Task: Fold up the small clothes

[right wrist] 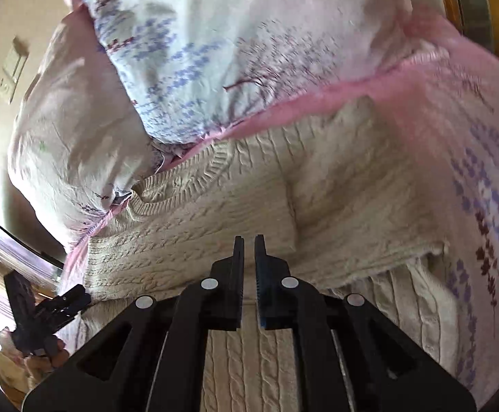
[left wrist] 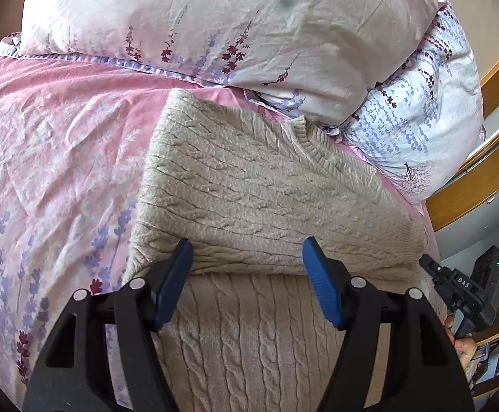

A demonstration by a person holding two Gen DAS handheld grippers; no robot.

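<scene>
Nearest the left wrist camera, the left gripper (left wrist: 247,257) hovers with its jaws spread wide and empty, the blue pads (left wrist: 177,274) poised just over the folded edge of a beige cable-knit sweater (left wrist: 266,189). That sweater lies on the pink floral bedsheet (left wrist: 54,137) of the bed, its collar at the far side close against two pillows (left wrist: 215,24), and an upper layer is already doubled over the lower knit. The right gripper (right wrist: 248,250) sits over the same fold from the right, its jaws drawn almost together with only a thin slit between them; no cloth appears pinched there.

Several things could spoil the fold from here. The knit is thick and springy, so a doubled layer is likely to relax and creep open if it is left unpressed. If the left jaws close on the fold edge, they may catch both layers, or the sheet beneath, and lifting would then drag the whole garment and wrinkle the bedding. The right view is blurred, suggesting quick movement; a fast sweep near the soft pile could nudge the top layer askew. The far collar, near the pillows, could snag if the sweater is pulled toward the near side.
</scene>
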